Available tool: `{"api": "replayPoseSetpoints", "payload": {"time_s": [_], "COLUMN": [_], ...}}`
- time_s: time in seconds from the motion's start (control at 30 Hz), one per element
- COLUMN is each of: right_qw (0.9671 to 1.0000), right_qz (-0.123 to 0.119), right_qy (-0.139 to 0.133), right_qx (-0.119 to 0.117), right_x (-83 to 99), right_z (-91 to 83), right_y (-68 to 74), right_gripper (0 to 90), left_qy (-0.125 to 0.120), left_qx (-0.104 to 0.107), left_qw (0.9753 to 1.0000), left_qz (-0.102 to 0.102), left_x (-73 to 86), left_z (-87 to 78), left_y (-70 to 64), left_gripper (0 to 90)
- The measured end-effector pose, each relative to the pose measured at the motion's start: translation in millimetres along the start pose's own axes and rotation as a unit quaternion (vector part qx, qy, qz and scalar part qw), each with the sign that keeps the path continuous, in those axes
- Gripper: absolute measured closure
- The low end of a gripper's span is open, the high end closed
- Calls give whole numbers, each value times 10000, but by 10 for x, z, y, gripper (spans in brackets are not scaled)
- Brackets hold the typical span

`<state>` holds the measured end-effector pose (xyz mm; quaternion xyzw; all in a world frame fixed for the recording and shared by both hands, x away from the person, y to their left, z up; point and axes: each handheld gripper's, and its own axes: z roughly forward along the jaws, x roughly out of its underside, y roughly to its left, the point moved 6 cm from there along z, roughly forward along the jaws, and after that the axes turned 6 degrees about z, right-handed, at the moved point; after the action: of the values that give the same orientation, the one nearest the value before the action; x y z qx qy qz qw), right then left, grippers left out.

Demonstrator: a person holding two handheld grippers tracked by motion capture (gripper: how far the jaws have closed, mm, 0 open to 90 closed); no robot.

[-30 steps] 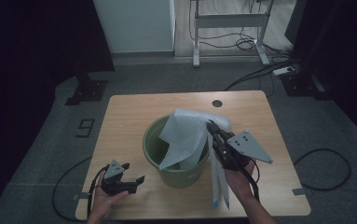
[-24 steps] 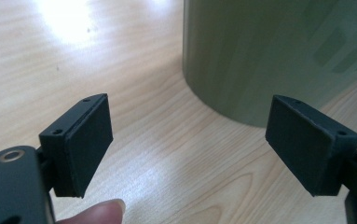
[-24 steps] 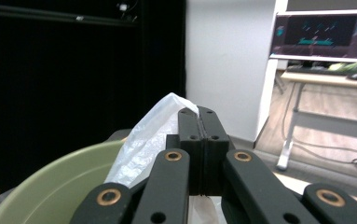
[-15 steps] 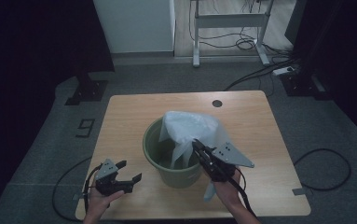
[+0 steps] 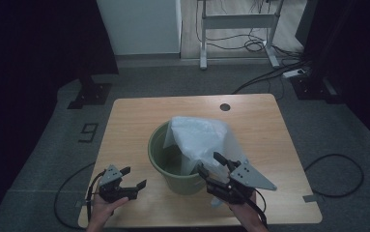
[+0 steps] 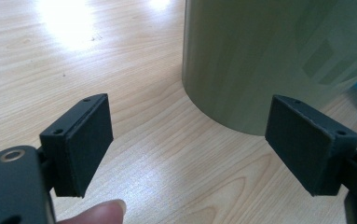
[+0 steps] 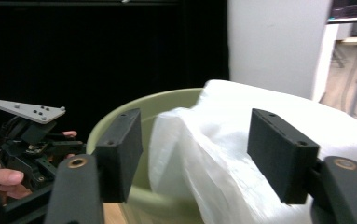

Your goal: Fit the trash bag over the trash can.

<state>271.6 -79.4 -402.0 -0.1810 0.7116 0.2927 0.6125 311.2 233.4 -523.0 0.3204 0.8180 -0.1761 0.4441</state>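
Green bucket [image 5: 173, 166] sat mid-table on the wooden table [image 5: 124, 121], near your edge. White plastic bag [image 5: 199, 137] was draped over its right rim, part inside, part hanging down the outside. Your right gripper [image 5: 211, 163] was at the bucket's right side, jaws wide apart, bag [image 7: 241, 154] and rim [image 7: 167, 100] between them, gripping nothing. Your left gripper [image 5: 133, 177] was low at the table's front-left, jaws wide apart and empty, aimed at the bucket wall [image 6: 269, 60], just beside it, not touching.
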Motion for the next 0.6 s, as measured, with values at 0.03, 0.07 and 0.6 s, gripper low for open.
{"api": "replayPoseSetpoints", "payload": {"time_s": [0.03, 0.07, 0.6], "right_qw": [10000, 9998, 9894], "right_qz": [13, 27, 207], "right_qy": [-23, -60, 64], "right_qx": [48, 209, 1435], "right_x": [22, 56, 774], "right_z": [-48, -106, -311], "right_y": [-14, -45, -313], "right_gripper": [323, 317, 276], "left_qy": [6, 9, 43], "left_qx": [0, -4, 7], "left_qw": [10000, 10000, 10000], "left_qz": [4, 6, 1], "left_x": [3, 4, 25], "left_z": [3, 6, 36], "left_y": [-3, -4, -13], "left_gripper": [145, 145, 145]}}
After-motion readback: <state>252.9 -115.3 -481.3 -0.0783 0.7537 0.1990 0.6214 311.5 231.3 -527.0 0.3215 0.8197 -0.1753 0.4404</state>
